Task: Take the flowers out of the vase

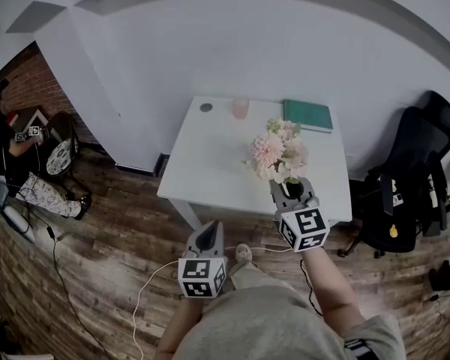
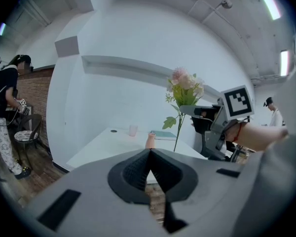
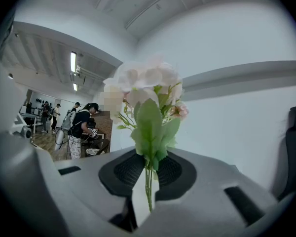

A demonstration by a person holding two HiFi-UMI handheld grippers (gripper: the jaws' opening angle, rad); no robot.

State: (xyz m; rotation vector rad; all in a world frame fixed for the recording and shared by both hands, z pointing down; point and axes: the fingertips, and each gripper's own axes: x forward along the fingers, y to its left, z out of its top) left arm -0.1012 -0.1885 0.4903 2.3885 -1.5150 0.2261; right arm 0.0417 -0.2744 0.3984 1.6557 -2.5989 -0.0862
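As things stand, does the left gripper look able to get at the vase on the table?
Probably yes: the vase stands uncovered straight ahead of the empty left gripper, whose jaws must open first.

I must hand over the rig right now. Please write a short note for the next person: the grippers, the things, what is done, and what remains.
Right gripper: shut on the stems of the flowers, holding them upright over the near side of the white table.
Left gripper: shut, empty, low in front of the table.
Vase: standing on the table, clear of the stems.
Done: the flowers are out of the vase.
Left: probably only to lay the flowers down.
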